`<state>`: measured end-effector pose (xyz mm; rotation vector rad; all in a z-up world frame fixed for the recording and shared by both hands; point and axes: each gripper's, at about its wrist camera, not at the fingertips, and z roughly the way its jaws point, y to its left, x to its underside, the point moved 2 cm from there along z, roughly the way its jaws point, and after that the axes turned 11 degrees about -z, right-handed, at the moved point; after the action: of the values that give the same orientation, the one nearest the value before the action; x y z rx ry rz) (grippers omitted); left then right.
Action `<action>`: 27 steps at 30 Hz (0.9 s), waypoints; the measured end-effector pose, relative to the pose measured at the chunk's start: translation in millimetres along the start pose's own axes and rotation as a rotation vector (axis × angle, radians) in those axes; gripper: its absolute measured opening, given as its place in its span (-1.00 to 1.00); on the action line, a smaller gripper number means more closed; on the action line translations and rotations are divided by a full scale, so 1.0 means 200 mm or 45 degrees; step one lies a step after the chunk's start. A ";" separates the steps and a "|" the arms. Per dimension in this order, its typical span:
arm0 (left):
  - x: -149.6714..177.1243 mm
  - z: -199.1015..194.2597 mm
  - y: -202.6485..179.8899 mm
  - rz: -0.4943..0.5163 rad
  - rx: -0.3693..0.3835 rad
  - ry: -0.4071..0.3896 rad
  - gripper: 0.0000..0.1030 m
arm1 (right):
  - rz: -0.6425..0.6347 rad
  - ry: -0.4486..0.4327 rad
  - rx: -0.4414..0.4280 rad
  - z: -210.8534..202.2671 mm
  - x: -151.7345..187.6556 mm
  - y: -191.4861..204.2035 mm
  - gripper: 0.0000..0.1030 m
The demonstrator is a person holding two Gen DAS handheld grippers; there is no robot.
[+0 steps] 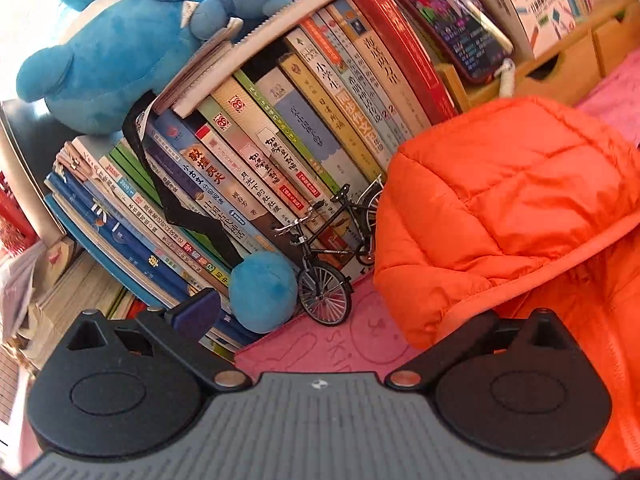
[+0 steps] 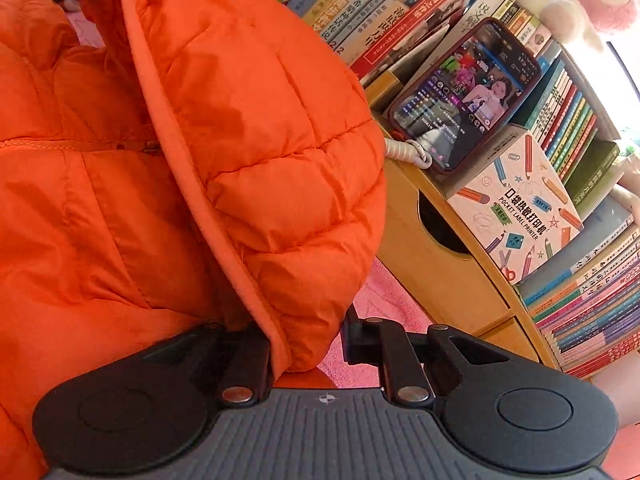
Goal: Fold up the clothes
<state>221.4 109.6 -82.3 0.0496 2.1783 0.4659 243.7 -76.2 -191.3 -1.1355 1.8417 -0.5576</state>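
Observation:
An orange puffer jacket with a hood lies on a pink cloth. In the left wrist view the jacket (image 1: 516, 204) fills the right side. My left gripper (image 1: 320, 320) is open; its left finger (image 1: 196, 312) is over the books' edge and its right finger is hidden under the hood's rim. In the right wrist view the jacket (image 2: 200, 152) fills the left and middle. My right gripper (image 2: 308, 340) is part open around the hood's trimmed edge (image 2: 276, 344); the left finger is hidden behind the fabric, the right finger (image 2: 356, 340) stands beside it.
A row of leaning books (image 1: 280, 140) stands behind, with blue plush toys (image 1: 108, 64), a model bicycle (image 1: 332, 256) and a plush ball (image 1: 262, 290). A phone (image 2: 468, 96) leans on a wooden drawer unit (image 2: 440, 264) next to a label-printer box (image 2: 516, 208). The pink cloth (image 1: 320, 344) covers the table.

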 end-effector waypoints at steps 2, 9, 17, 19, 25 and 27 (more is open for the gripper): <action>-0.02 -0.04 0.03 -0.055 0.078 0.005 1.00 | -0.003 -0.004 0.007 -0.01 -0.01 0.01 -0.67; 0.10 0.08 -0.04 0.063 -0.020 0.110 1.00 | 0.011 -0.008 0.015 -0.02 -0.02 0.02 -0.67; 0.10 0.41 0.02 -0.200 -0.023 0.450 1.00 | 0.032 -0.012 -0.003 -0.03 -0.03 -0.01 -0.49; 0.08 0.37 0.04 -0.215 0.015 0.444 1.00 | 0.075 -0.017 -0.012 -0.04 -0.03 -0.07 -0.12; 0.06 0.22 0.16 -0.282 0.151 0.433 1.00 | 0.326 -0.041 -0.134 -0.17 0.03 -0.30 0.74; 0.06 0.17 0.20 -0.318 0.168 0.440 1.00 | 0.404 -0.034 -0.191 -0.23 0.06 -0.36 0.79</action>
<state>236.1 160.7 -95.6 -0.2452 2.5088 0.1976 237.3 -123.8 -120.8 -0.9139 2.0154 -0.2241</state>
